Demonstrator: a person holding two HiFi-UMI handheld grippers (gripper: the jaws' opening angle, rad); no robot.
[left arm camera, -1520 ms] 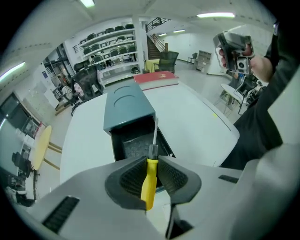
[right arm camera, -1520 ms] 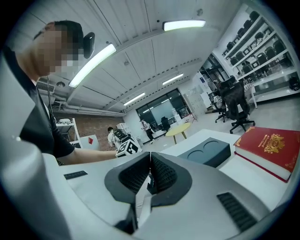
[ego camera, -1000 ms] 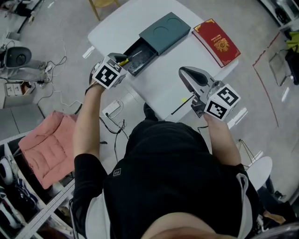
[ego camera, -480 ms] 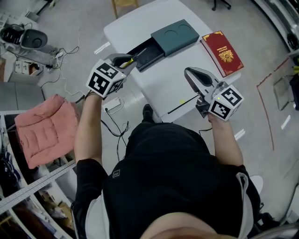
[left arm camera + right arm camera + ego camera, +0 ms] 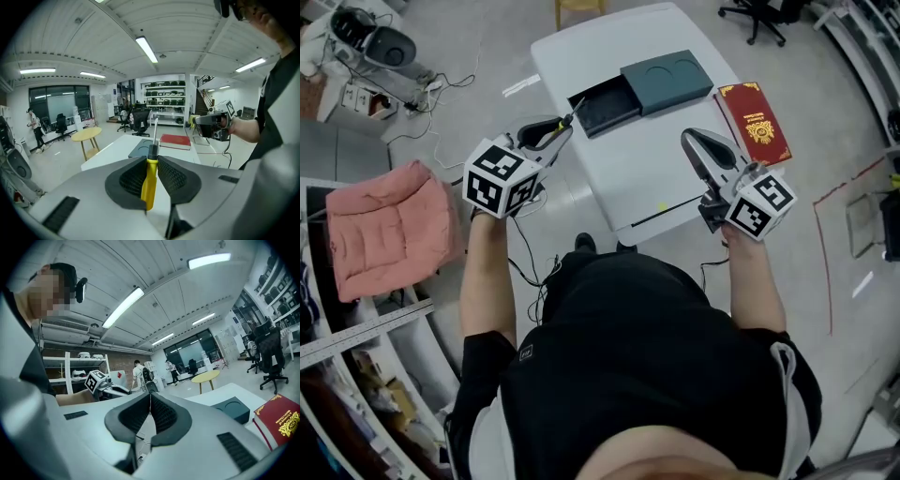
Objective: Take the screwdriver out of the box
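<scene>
Two grippers are in play above a white table [image 5: 623, 178], which fills the upper middle of the head view. The left gripper [image 5: 563, 126], at the left of that view, has its jaws closed on a screwdriver [image 5: 149, 180]. The pads press on both sides of the yellow handle and stand only as far apart as it is thick, with the black collar and metal shaft sticking out beyond the tips (the shaft looks pale against the room behind it). In the head view the screwdriver [image 5: 567, 118] sits over the table's left edge. Its tip points toward the open drawer of a dark teal box [image 5: 670, 77], and the drawer itself looks empty. The box lies near the table's far end, and a red book [image 5: 757, 122] lies just to its right.

The right gripper [image 5: 692, 141] is over the right part of the table, near its lower edge in the frame. Its own view shows the right gripper [image 5: 150, 399] with its jaws pressed together and nothing between them. A pink cushion [image 5: 380, 234] lies on the floor at the left of the head view.
</scene>
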